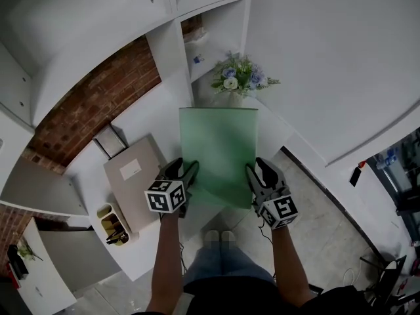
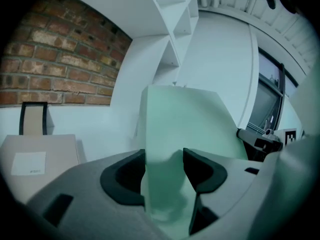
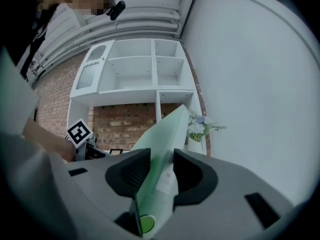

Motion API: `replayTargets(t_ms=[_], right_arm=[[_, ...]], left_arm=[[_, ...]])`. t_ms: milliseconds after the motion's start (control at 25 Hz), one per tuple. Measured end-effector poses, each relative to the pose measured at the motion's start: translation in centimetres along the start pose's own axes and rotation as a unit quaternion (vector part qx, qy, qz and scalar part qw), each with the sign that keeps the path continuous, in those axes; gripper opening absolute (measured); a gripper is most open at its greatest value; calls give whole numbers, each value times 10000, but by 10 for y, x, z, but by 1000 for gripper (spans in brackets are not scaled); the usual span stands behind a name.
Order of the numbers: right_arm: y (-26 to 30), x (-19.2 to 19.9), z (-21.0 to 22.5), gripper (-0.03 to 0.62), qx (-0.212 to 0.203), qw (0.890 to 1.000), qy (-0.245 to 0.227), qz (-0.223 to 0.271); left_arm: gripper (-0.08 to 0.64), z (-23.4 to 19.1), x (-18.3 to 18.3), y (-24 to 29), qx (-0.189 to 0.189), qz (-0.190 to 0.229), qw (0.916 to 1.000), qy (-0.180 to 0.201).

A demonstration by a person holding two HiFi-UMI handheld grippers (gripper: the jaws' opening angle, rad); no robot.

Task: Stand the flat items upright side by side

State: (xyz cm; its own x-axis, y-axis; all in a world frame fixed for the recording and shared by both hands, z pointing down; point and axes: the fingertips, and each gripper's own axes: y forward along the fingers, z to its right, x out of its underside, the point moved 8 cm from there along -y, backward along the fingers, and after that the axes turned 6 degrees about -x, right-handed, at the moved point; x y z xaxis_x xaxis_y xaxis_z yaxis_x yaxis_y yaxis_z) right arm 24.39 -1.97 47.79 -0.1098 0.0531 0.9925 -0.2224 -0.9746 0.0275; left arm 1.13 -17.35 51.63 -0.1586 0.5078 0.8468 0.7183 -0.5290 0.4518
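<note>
A large green folder [image 1: 218, 149] is held between both grippers above the white desk [image 1: 147, 120], its far edge pointing at the shelves. My left gripper [image 1: 186, 170] is shut on its left near corner; in the left gripper view the green folder [image 2: 180, 126] fills the gap between the pads of my left gripper [image 2: 164, 166]. My right gripper [image 1: 258, 170] is shut on the right near corner; in the right gripper view the green folder [image 3: 165, 134] runs edge-on through my right gripper [image 3: 161, 171]. A beige folder [image 1: 134, 179] lies flat on the desk to the left, also seen as the beige folder [image 2: 35, 159].
A black bookend [image 1: 108, 140] stands behind the beige folder against the brick wall. A vase of flowers [image 1: 237, 77] sits at the desk's far end by the white shelf unit [image 1: 210, 25]. A pen holder [image 1: 113, 225] stands at the desk's near left edge.
</note>
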Motion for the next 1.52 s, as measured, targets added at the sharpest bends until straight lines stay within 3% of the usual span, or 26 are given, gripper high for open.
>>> replayTargets(t_ms=[160, 440, 760, 960, 1120, 1520], right_arm=[[9, -8, -1, 138, -152, 9994, -275, 171], [34, -12, 3, 138, -499, 9895, -1255, 521], [63, 16, 13, 138, -331, 9723, -2082, 1014], [68, 37, 16, 138, -346, 9741, -2033, 926], [63, 43, 15, 137, -374, 9765, -1919, 909], [32, 40, -14, 132, -569, 9685, -2238, 928]], left_arm=[[233, -5, -13, -5, -68, 463, 9989, 59], [232, -18, -20, -1, -257, 1162, 9928, 154], [225, -36, -23, 24, -575, 1985, 9775, 431], [221, -43, -15, 26, -655, 2226, 9718, 430], [214, -41, -14, 22, -680, 2198, 9718, 523], [215, -31, 11, -15, -722, 2285, 9699, 423]])
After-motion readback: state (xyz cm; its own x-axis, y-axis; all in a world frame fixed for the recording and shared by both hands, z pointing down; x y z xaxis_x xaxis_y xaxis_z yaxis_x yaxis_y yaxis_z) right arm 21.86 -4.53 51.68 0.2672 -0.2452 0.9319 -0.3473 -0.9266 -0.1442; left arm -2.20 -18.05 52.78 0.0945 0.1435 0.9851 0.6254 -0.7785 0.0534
